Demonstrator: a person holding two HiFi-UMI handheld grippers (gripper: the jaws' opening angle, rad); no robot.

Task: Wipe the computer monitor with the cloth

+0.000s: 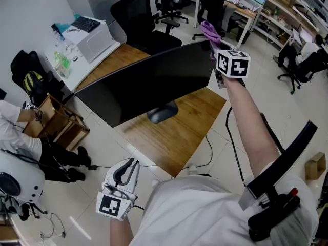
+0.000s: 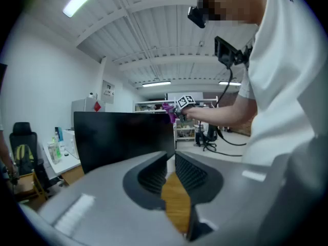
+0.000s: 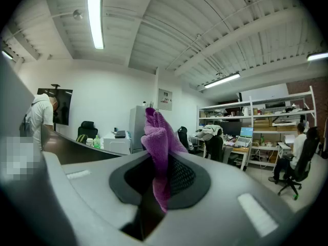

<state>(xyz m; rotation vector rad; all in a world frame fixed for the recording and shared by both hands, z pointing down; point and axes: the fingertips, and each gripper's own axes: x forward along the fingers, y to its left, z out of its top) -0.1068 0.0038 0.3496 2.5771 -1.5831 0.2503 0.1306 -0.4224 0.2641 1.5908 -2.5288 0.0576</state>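
A wide black monitor (image 1: 148,83) stands on a wooden desk (image 1: 174,137), its dark screen facing me. My right gripper (image 1: 215,47) is raised at the monitor's top right corner, shut on a purple cloth (image 1: 210,32) that sticks up out of the jaws. In the right gripper view the cloth (image 3: 156,137) hangs pinched between the pads of the right gripper (image 3: 163,163), with the monitor's top edge (image 3: 77,147) at the left. My left gripper (image 1: 125,169) hangs low by my body over the floor, shut and holding nothing. The left gripper view looks across its own tips (image 2: 170,160) at the monitor (image 2: 123,137).
The monitor's grey foot (image 1: 163,111) rests mid-desk. Black office chairs (image 1: 141,14) stand behind the desk. A white table with a printer (image 1: 95,40) and bottles is at back left. A person (image 1: 15,132) sits at the left by wooden boxes (image 1: 56,122). Cables (image 1: 215,152) trail on the tiled floor.
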